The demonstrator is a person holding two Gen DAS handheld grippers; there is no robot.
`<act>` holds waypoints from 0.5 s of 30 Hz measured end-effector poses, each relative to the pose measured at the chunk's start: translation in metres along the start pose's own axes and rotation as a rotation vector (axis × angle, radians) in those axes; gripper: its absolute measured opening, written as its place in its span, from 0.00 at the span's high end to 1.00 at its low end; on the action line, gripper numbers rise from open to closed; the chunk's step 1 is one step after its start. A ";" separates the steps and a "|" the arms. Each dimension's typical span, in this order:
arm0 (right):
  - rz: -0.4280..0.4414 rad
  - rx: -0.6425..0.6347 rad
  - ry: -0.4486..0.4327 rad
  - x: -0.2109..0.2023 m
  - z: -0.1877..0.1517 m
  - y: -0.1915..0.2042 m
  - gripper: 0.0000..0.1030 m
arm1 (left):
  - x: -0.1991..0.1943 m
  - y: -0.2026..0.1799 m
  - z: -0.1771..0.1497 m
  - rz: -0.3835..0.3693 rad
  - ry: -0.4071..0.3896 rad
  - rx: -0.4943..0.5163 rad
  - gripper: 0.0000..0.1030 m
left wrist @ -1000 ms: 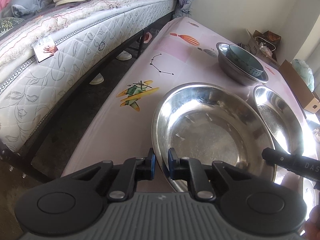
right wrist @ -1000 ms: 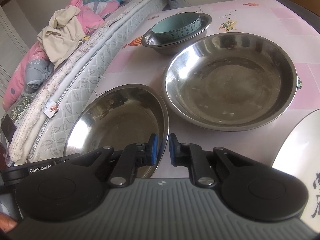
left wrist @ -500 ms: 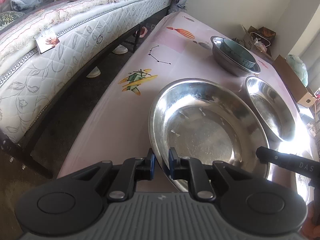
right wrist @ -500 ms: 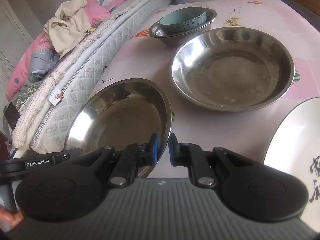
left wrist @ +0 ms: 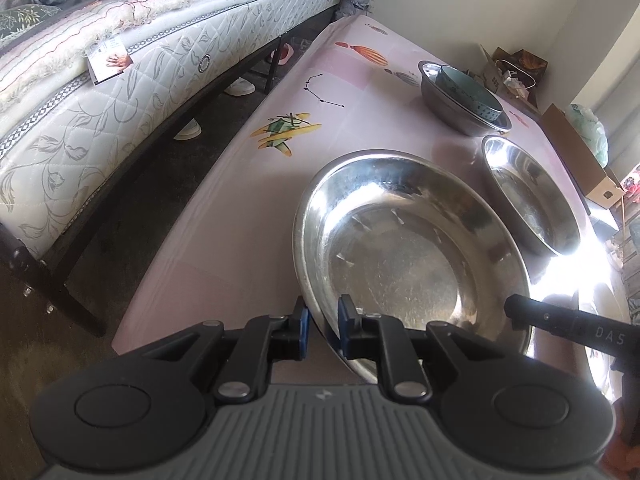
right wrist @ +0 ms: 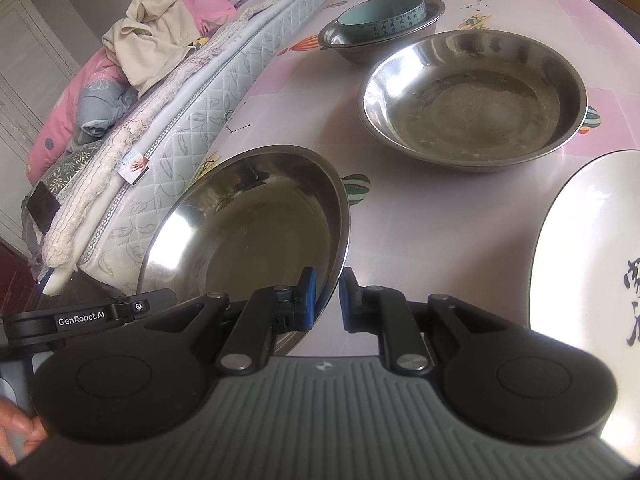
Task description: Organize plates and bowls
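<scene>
A wide steel dish [left wrist: 408, 256] is held by its rim between both grippers over the pink table [left wrist: 248, 208]. My left gripper [left wrist: 320, 328] is shut on its left rim. In the right wrist view the same steel dish [right wrist: 248, 232] tilts, with my right gripper [right wrist: 326, 300] shut on its right rim. A second steel dish [right wrist: 476, 104] rests on the table beyond it. Farther back a small steel bowl [right wrist: 360, 46] holds a teal bowl [right wrist: 380, 20]. A white plate [right wrist: 588, 248] with dark markings lies at the right.
A mattress [left wrist: 120, 92] on a dark frame runs along the table's left side, with floor and shoes in the gap. Heaped bedding [right wrist: 160, 40] lies on it. Cardboard boxes [left wrist: 580, 152] stand past the table's far right edge. A hand [right wrist: 16, 428] shows at bottom left.
Both grippers have drawn back from the far bowls with the steel dish between them. The other dishes look farther off, and more of the white plate shows in the right wrist view.
</scene>
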State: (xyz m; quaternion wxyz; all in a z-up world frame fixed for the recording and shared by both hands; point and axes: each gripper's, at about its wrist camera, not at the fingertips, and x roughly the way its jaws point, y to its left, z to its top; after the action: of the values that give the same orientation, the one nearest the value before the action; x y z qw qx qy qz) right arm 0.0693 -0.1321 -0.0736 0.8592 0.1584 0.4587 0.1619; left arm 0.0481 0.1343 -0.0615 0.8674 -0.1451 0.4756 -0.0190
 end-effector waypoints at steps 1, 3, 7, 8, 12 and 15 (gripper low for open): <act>0.001 -0.001 0.002 -0.001 -0.001 0.001 0.87 | -0.001 0.000 -0.001 -0.001 0.001 0.000 0.85; 0.003 -0.004 0.004 -0.003 -0.003 0.001 0.87 | -0.002 0.000 -0.003 -0.002 0.003 0.001 0.84; 0.011 -0.004 0.009 -0.006 -0.006 0.001 0.87 | -0.005 0.001 -0.006 -0.006 -0.002 0.004 0.82; 0.011 -0.005 0.008 -0.006 -0.006 0.001 0.87 | -0.006 0.001 -0.007 -0.003 -0.005 0.004 0.81; 0.000 -0.007 -0.004 -0.009 -0.006 0.000 0.85 | -0.007 0.005 -0.007 0.004 -0.011 -0.010 0.74; -0.007 0.007 -0.014 -0.010 -0.004 -0.005 0.83 | -0.008 0.009 -0.005 0.007 -0.023 -0.021 0.72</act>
State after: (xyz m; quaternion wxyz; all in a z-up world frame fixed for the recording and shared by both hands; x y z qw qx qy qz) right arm 0.0617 -0.1403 -0.0700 0.8624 0.1610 0.4538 0.1563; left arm 0.0387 0.1426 -0.0600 0.8714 -0.1526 0.4661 -0.0094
